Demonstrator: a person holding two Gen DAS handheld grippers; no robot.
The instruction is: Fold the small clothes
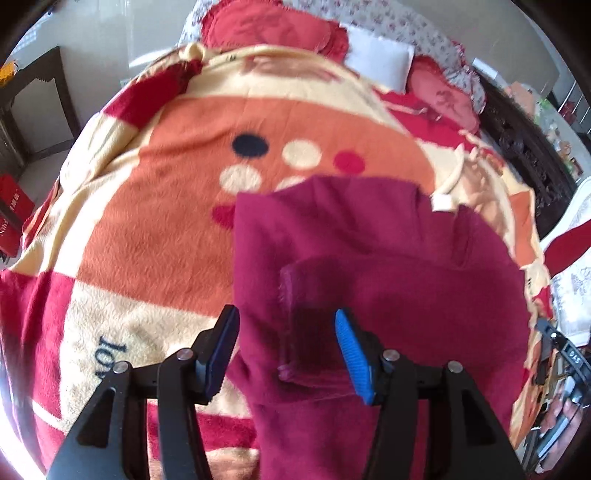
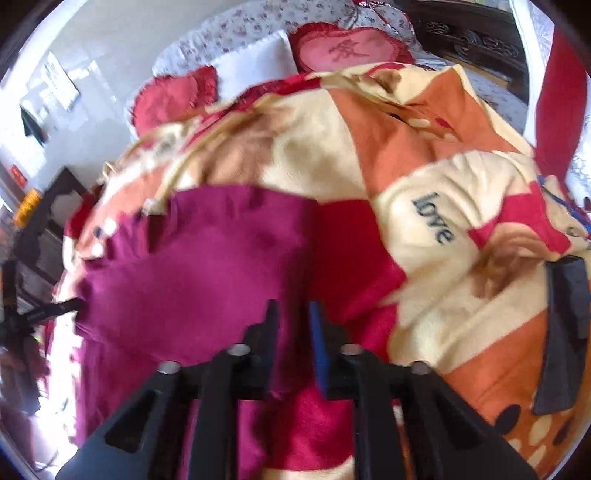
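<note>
A small magenta garment (image 1: 369, 258) lies spread on the patterned blanket (image 1: 166, 229), with a folded cuff or sleeve end near my left gripper. My left gripper (image 1: 286, 332) is open, its jaws wide apart just above the garment's near edge, holding nothing. In the right wrist view the garment (image 2: 192, 266) lies left of centre. My right gripper (image 2: 293, 314) is nearly closed, a narrow gap between its jaws, with the garment's right edge running between them. The view is blurred.
The blanket (image 2: 424, 221) covers a bed, with red cushions (image 1: 269, 26) and a white pillow (image 1: 380, 59) at the head. Dark wooden furniture (image 1: 524, 147) stands at the right. A dark chair (image 1: 33, 92) and red box (image 1: 11, 206) stand at left.
</note>
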